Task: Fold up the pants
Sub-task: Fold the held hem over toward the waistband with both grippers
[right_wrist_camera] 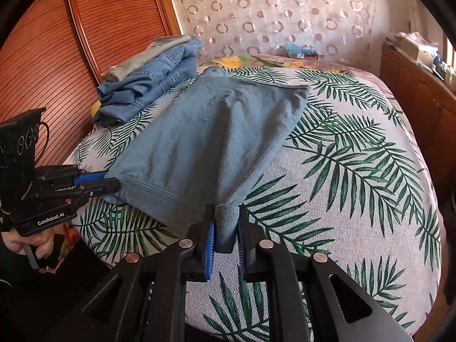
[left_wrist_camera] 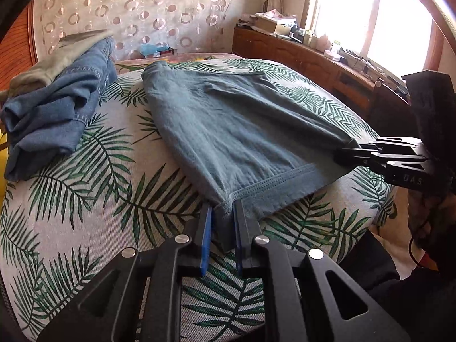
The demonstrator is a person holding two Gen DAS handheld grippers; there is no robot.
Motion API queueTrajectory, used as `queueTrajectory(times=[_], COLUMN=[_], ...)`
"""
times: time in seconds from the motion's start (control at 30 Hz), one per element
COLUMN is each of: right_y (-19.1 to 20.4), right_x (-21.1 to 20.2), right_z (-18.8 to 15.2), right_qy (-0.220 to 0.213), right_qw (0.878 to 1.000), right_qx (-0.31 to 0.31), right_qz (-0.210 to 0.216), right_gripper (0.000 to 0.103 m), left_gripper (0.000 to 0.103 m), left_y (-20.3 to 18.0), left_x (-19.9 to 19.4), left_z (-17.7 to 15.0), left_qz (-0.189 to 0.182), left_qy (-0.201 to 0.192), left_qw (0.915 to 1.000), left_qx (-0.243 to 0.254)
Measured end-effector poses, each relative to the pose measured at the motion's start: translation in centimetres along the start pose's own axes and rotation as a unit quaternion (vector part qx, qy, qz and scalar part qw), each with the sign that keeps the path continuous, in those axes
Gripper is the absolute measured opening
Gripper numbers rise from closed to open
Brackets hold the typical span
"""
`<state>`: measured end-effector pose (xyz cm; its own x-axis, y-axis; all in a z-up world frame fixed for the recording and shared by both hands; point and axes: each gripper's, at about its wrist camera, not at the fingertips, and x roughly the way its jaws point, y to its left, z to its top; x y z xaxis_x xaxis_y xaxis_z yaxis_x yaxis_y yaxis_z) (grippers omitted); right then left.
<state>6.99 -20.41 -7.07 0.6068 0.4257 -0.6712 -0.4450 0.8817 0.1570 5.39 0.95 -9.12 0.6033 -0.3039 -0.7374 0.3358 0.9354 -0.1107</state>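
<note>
Grey-blue pants (left_wrist_camera: 228,131) lie flat on the leaf-print bed (left_wrist_camera: 85,199), also shown in the right wrist view (right_wrist_camera: 205,142). My left gripper (left_wrist_camera: 223,213) is shut on the near left corner of the hem. My right gripper (right_wrist_camera: 226,222) is shut on the near right corner of the hem. Each gripper appears in the other's view: the right one (left_wrist_camera: 346,154) at the pants' right edge, the left one (right_wrist_camera: 109,181) at their left edge. The near hem is stretched between the two grippers.
A pile of blue denim and grey-green clothes (left_wrist_camera: 57,105) lies at the bed's far left, beside a wooden headboard (right_wrist_camera: 57,57). A wooden sideboard with clutter (left_wrist_camera: 313,51) stands under the window on the right. A tissue box (left_wrist_camera: 155,50) sits at the far edge.
</note>
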Motion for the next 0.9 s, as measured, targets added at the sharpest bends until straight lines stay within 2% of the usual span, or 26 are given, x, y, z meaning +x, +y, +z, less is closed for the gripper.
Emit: queueTrajectory(times=[0.23,0.33,0.37,0.4,0.9], right_y=[-0.5,-0.5,-0.5,-0.5,-0.2], right_x=[-0.6,-0.8,-0.8,-0.7,0.2], right_z=[-0.6,-0.8,-0.8,-0.8,-1.0], right_qy=[-0.004,-0.005,-0.003,-0.002,-0.002], right_qw=[1.000,1.000,1.000,1.000,1.000], right_qx=[0.003,0.006,0.006,0.006,0.002], right_qz=[-0.024,-0.026,-0.026,-0.025,-0.016], right_gripper=[0.035,0.037,0.037,0.037,0.037], left_gripper=[0.020,0.034,0.043,0.047,0.047], left_y=[0.3,0.6,0.6,0.6,0.7], left_x=[-0.2,-0.7,-0.7,-0.8,0.4], left_z=[-0.1,0.0,0.1,0.1,0.0], left_qz=[-0.002,-0.001,0.001,0.001,0.010], left_qy=[0.001,-0.006,-0.007,-0.009,0.002], left_qw=[0.9999,0.9998,0.9998,0.9997,0.9997], left_qx=[-0.013,-0.019,-0.020,-0.021,-0.022])
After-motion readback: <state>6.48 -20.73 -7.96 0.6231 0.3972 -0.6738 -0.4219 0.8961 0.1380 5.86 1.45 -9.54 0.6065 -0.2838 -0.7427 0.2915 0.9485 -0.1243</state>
